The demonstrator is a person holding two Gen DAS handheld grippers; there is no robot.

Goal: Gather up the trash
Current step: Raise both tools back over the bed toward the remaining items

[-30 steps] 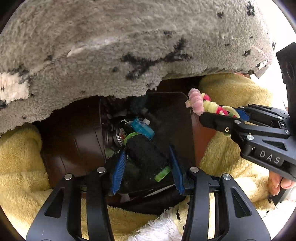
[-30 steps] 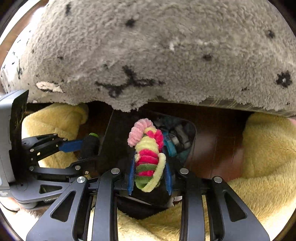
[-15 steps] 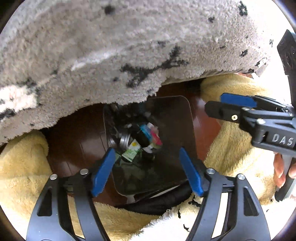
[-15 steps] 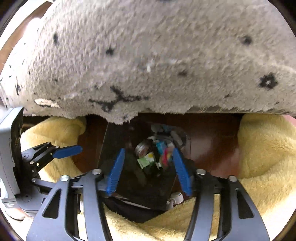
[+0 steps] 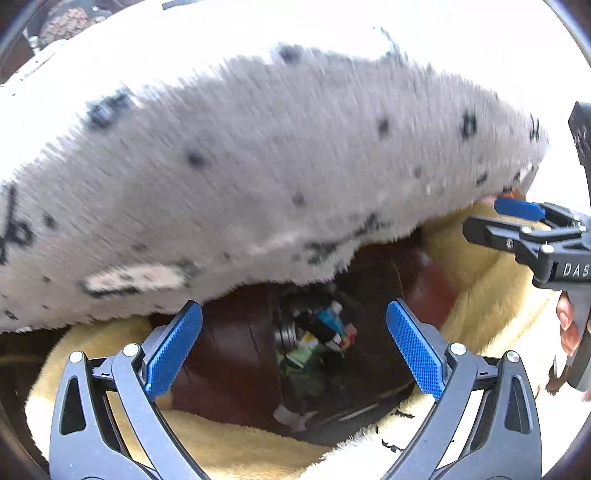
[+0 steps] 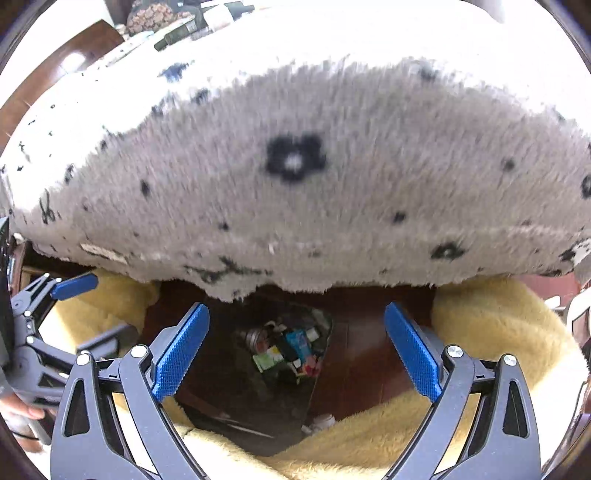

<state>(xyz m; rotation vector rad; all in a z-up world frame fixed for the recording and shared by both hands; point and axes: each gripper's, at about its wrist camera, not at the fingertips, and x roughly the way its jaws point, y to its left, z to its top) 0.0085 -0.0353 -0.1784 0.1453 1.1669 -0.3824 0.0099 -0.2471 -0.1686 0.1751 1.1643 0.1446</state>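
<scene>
A dark trash bin (image 5: 369, 295) (image 6: 325, 321) stands on the brown floor below both grippers. Several pieces of trash (image 5: 321, 332) (image 6: 284, 350) lie inside it, among them a metal can, a blue packet and a green wrapper. My left gripper (image 5: 295, 350) is open and empty, held above the bin. My right gripper (image 6: 295, 350) is open and empty above the bin too; it also shows at the right of the left wrist view (image 5: 517, 221). The left gripper shows at the left edge of the right wrist view (image 6: 74, 288).
A grey fluffy rug with black marks (image 5: 258, 166) (image 6: 295, 184) overhangs the bin from behind. A yellow fleece blanket (image 5: 480, 295) (image 6: 498, 350) lies around the bin on both sides and in front. Bottles and clutter (image 6: 192, 22) sit far back.
The left gripper let go of the black roll and the right one of the striped fuzzy piece; both dropped into the bin. Both grippers opened wide and rose away from the bin.
</scene>
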